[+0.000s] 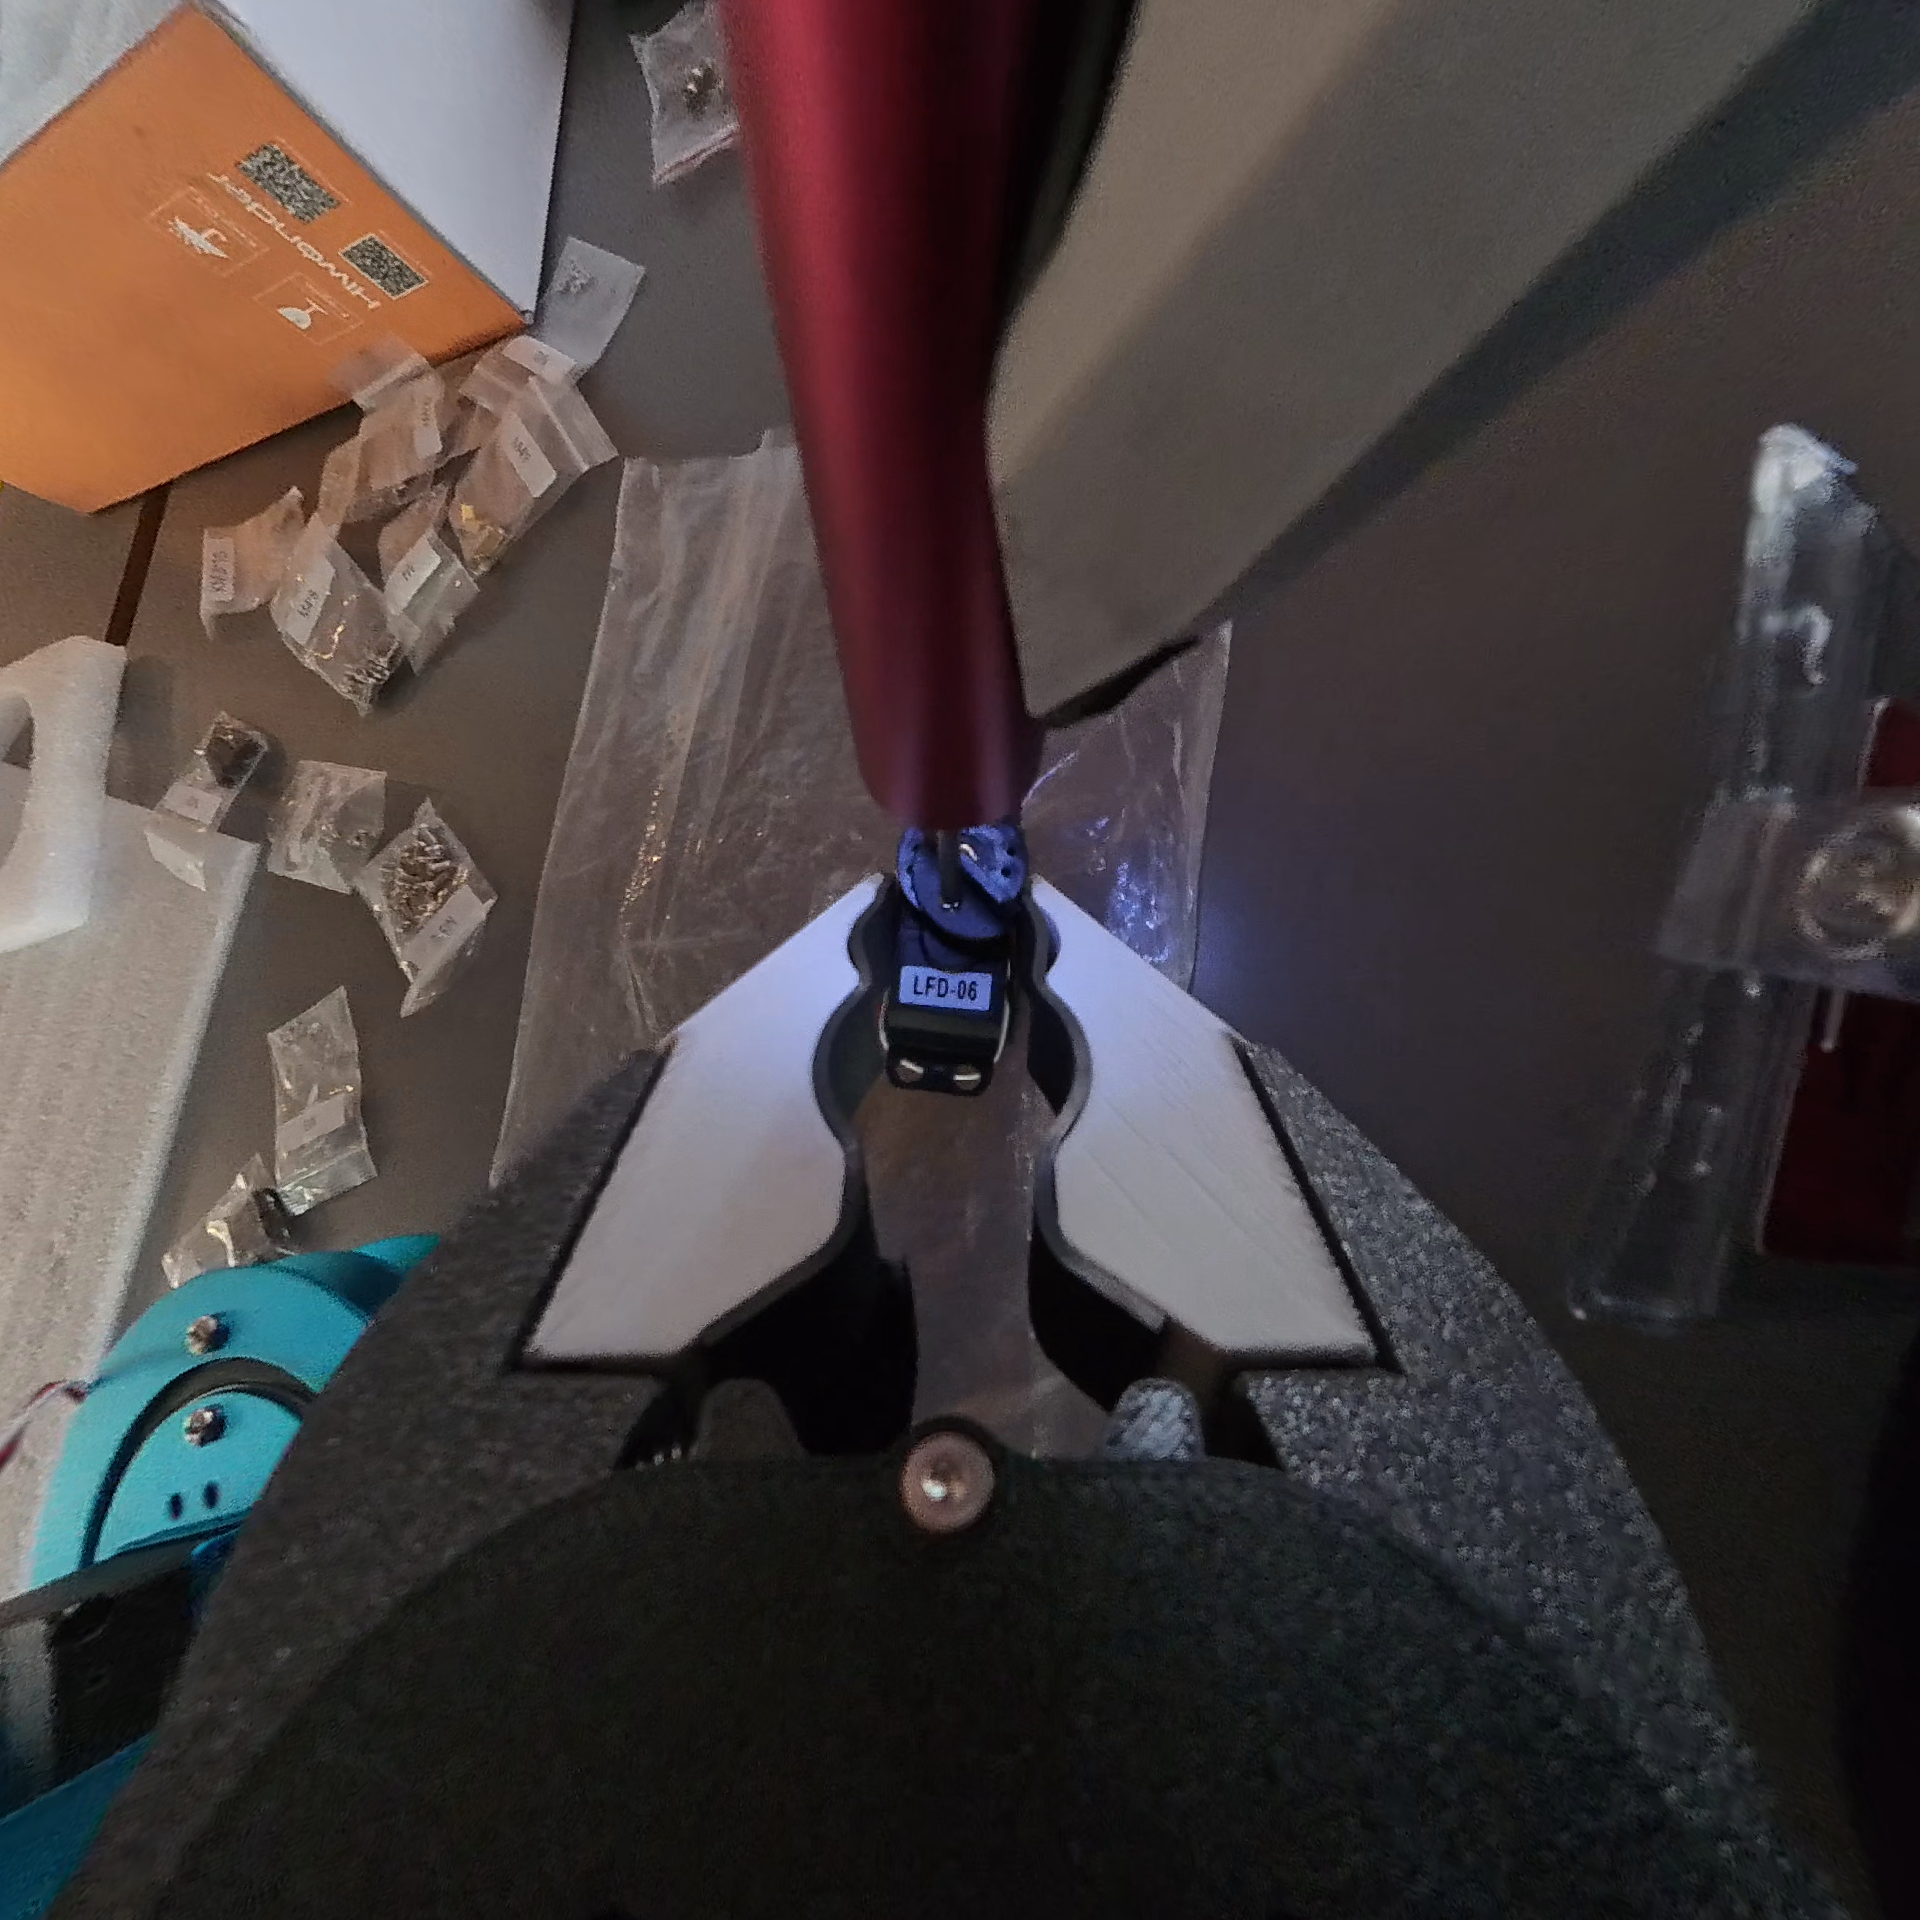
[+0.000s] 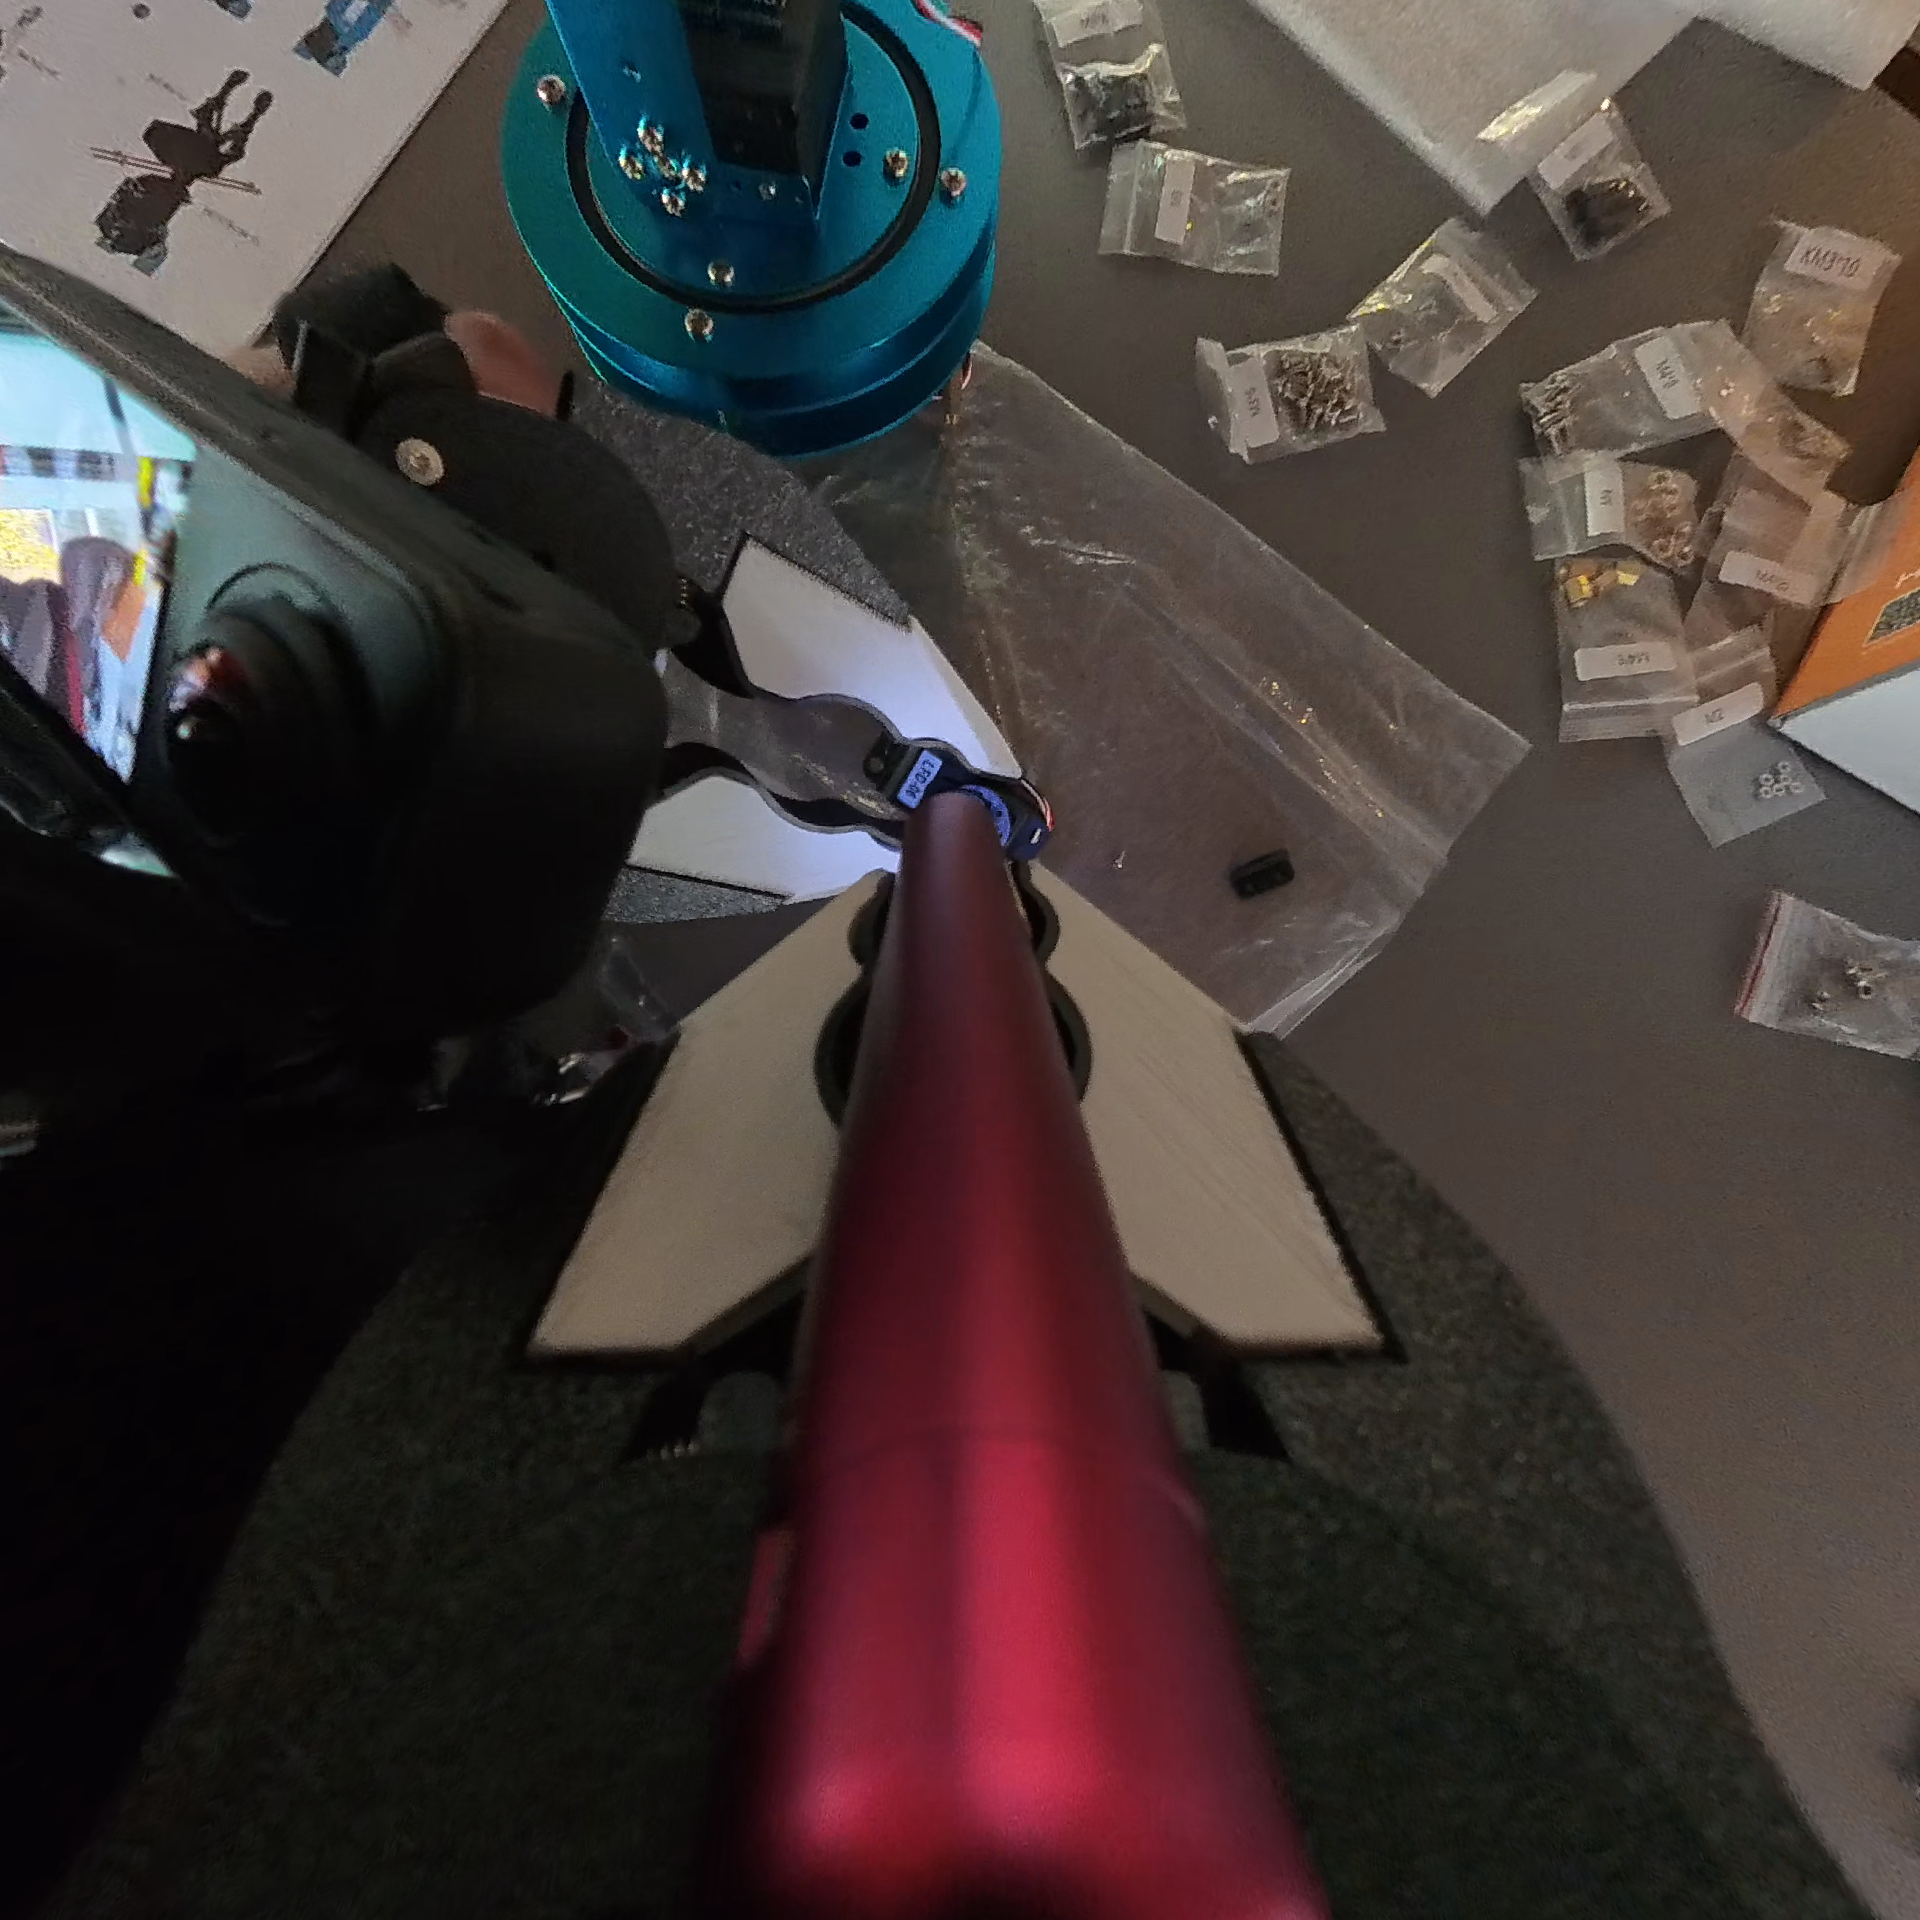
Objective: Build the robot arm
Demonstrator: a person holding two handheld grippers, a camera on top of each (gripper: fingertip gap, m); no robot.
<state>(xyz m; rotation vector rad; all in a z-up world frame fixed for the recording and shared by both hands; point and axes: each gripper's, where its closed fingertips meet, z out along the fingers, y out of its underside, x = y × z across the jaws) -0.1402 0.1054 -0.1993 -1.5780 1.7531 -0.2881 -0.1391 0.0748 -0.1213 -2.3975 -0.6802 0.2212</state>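
A: Fingers first. Your left gripper (image 1: 951, 977) has its white-faced fingers (image 1: 727, 1174) pinched at the tips onto the small black servo with a pale label and a blue horn (image 1: 943, 1003). The gap behind the tips is only the scalloped cut-out.

B: And the right?

A: Your right gripper (image 2: 961, 904) is clamped round the matte red tapered metal screwdriver (image 2: 956, 1299). The handle runs up the middle of the wrist view; its narrow end meets the servo's blue horn.

B: Where does the servo sit?

A: Above the clear plastic bag (image 2: 1195, 665) on the grey tabletop (image 2: 1610, 1195); I cannot tell whether it touches. The teal round metal turntable base (image 2: 748, 260) stands near, beyond the left gripper. Small clear bags of screws (image 2: 1288, 395) lie scattered to the side, by the orange carton (image 1: 197, 270).

B: Handling?

A: Judgement only: the servo is light, with a rigid plastic shell, smooth enough to twist in the pads under driver torque. Hold its flat sides, as you do, clear of the horn and the thin wires at its far end, which look fragile. The screwdriver is stiff and slick; grip its thicker part.
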